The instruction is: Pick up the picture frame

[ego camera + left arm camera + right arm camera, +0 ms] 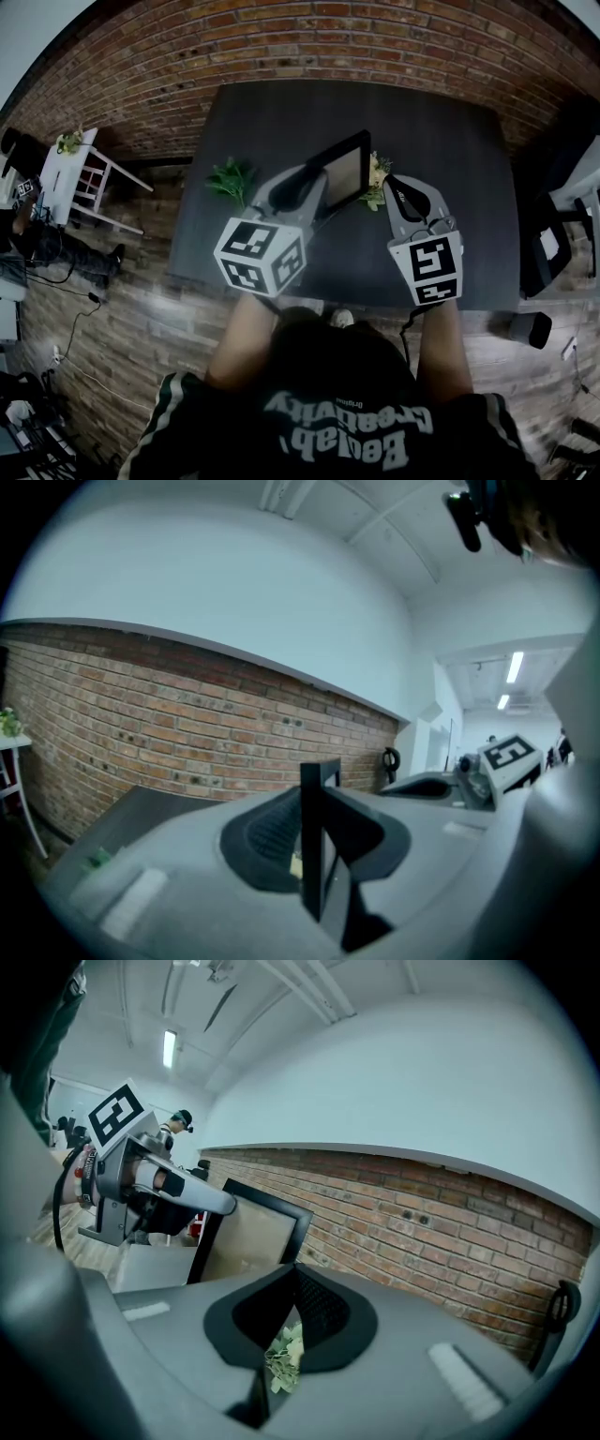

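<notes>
The black picture frame with its pale insert is up off the dark table, tilted, and my left gripper is shut on its lower left edge. In the left gripper view the frame stands edge-on between the pads, which press on it. In the right gripper view the frame shows at the left with the left gripper on it. My right gripper hovers just right of the frame, apart from it. Its jaws meet at the tips with nothing held.
A small green plant sits on the table left of the frame. A pale flower bunch stands behind the frame and shows past the right jaws. A white side table is at left, a chair at right, and a brick wall behind.
</notes>
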The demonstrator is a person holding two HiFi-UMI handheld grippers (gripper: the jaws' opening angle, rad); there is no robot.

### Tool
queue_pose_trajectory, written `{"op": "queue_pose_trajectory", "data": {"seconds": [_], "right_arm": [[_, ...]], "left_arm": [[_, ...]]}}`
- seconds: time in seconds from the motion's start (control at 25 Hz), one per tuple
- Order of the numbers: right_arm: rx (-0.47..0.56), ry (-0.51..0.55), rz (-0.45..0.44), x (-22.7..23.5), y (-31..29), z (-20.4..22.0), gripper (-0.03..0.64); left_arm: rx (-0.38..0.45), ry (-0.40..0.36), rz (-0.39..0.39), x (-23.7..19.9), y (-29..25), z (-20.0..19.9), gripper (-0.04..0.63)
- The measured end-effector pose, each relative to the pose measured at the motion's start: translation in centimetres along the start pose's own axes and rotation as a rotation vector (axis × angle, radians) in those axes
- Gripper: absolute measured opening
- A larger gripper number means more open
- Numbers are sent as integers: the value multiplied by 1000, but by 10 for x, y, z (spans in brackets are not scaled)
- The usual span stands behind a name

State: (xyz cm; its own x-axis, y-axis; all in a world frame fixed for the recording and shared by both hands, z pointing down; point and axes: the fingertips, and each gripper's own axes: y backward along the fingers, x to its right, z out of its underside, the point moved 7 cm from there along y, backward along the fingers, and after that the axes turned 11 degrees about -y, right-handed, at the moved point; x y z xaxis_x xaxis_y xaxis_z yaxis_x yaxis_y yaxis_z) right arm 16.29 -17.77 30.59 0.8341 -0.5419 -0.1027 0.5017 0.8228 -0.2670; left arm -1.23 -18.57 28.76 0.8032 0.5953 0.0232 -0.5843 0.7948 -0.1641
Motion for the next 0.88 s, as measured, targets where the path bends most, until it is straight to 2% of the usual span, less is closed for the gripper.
{"op": "queue_pose_trajectory", "data": {"seconds": [0.44, 0.88], "right_arm": [[10, 11, -30, -1, 11, 2, 6], [26, 9, -23, 4, 18, 2, 6]], "left_arm": [[-1, -8, -16, 16, 6, 0, 74], [9, -5, -14, 23, 5, 1, 74]]}}
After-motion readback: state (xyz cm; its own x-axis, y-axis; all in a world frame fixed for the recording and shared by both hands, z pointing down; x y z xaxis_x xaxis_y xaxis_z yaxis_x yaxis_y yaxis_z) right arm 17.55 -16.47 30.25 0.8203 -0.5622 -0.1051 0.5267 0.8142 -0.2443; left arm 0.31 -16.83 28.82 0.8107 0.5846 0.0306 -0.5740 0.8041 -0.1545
